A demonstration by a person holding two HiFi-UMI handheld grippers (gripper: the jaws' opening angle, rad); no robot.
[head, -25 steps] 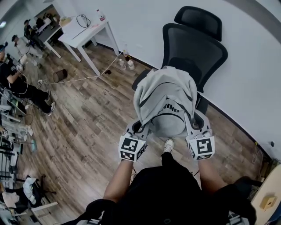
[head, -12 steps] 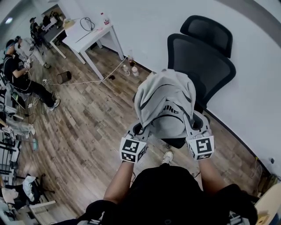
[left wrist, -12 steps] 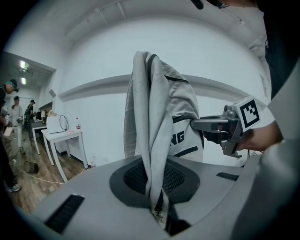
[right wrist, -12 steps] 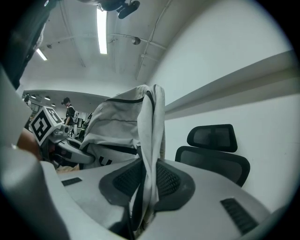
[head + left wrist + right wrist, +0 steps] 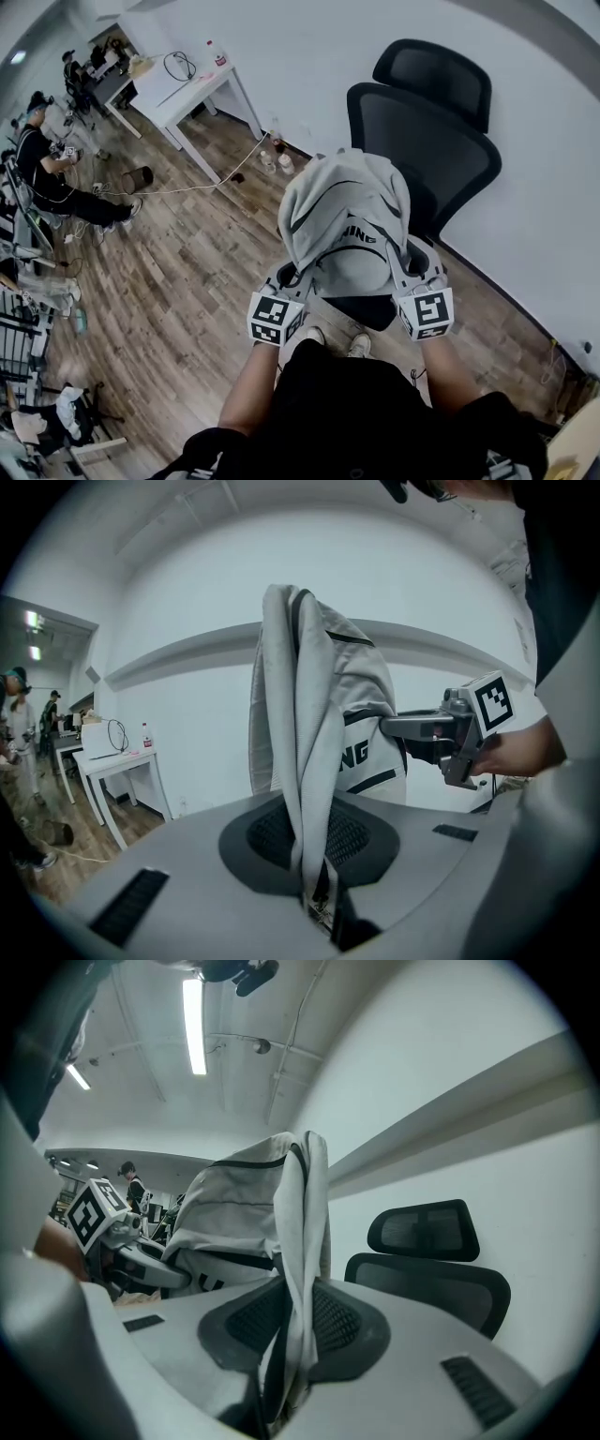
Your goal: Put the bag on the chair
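Here, left claw (image 5: 289, 277) and right claw (image 5: 411, 262) pinch the limp grey fabric bag (image 5: 342, 216) near a mesh chair (image 5: 431, 141).

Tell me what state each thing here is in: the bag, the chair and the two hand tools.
bag: held up in the air, not yet set down.
chair: upright by the wall, just beyond the bag.
left tool: shut on the bag's fabric.
right tool: shut on the bag's fabric.

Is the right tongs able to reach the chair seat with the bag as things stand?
Probably yes: the right tongs and left tongs are shut on the grey bag, held over the chair seat, with nothing visible between them.
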